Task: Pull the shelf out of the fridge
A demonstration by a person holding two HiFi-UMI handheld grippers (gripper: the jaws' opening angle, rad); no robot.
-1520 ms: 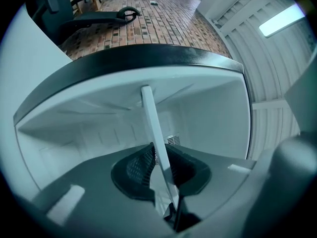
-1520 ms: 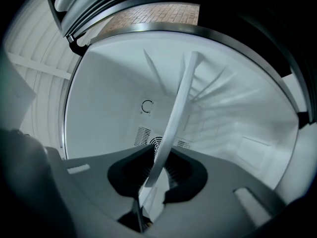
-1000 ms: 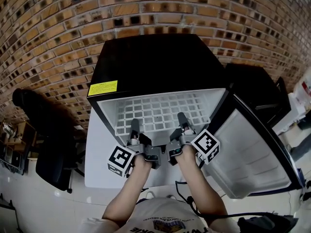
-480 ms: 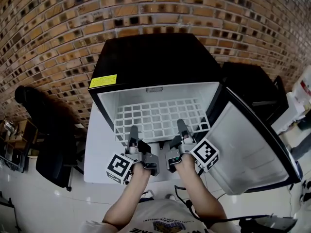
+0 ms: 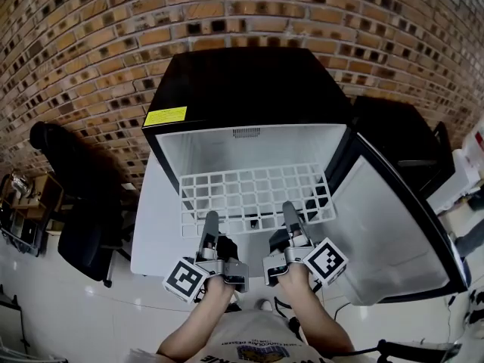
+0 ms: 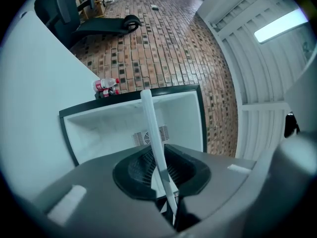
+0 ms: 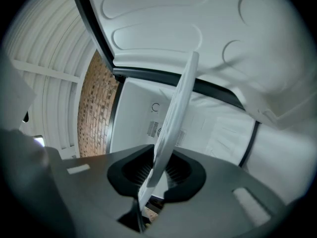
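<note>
Shelf (image 5: 255, 191), a white wire grid, lies flat and juts well out of the fridge (image 5: 242, 89) mouth. Left gripper (image 5: 210, 221) and right gripper (image 5: 289, 210) each pinch its front edge, one either side of the fridge's midline, likely to keep the pull level and square. Door (image 5: 386, 233) hangs open at the fridge's right. Brick wall (image 5: 227, 10) behind the fridge; pale glossy floor (image 5: 45, 308) in front.
</note>
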